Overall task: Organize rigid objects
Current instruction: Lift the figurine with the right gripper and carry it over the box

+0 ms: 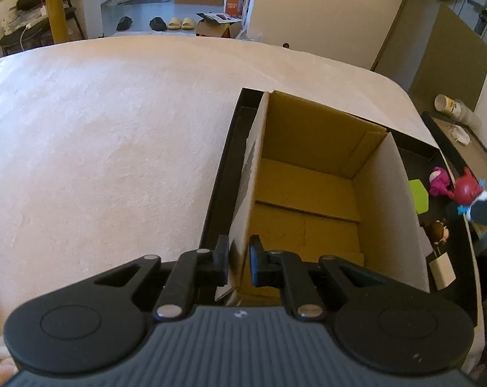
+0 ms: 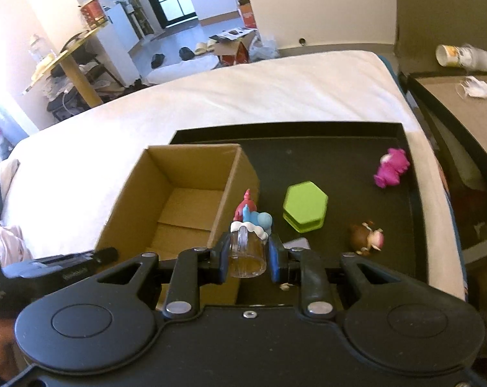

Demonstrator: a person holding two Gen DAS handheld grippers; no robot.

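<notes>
Toys number four on one black tray (image 2: 307, 135). Leftmost, the left gripper (image 1: 238, 259) pinches the near wall of one open brown cardboard box (image 1: 307, 193). Then the right gripper (image 2: 247, 254) clamps a clear-based red-and-blue figurine (image 2: 248, 238), beside one green hexagonal case (image 2: 304, 208), one brown figure (image 2: 365, 237), one magenta plush-like toy (image 2: 392, 167).

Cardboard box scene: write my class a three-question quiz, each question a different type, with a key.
1. True or false: the cardboard box is empty.
2. What does the right gripper hold? A) green hexagonal case B) figurine on a clear cup C) pink toy
3. Fill in: the left gripper is closed on the box's ____.

Key: 1 true; 2 B; 3 wall.
</notes>
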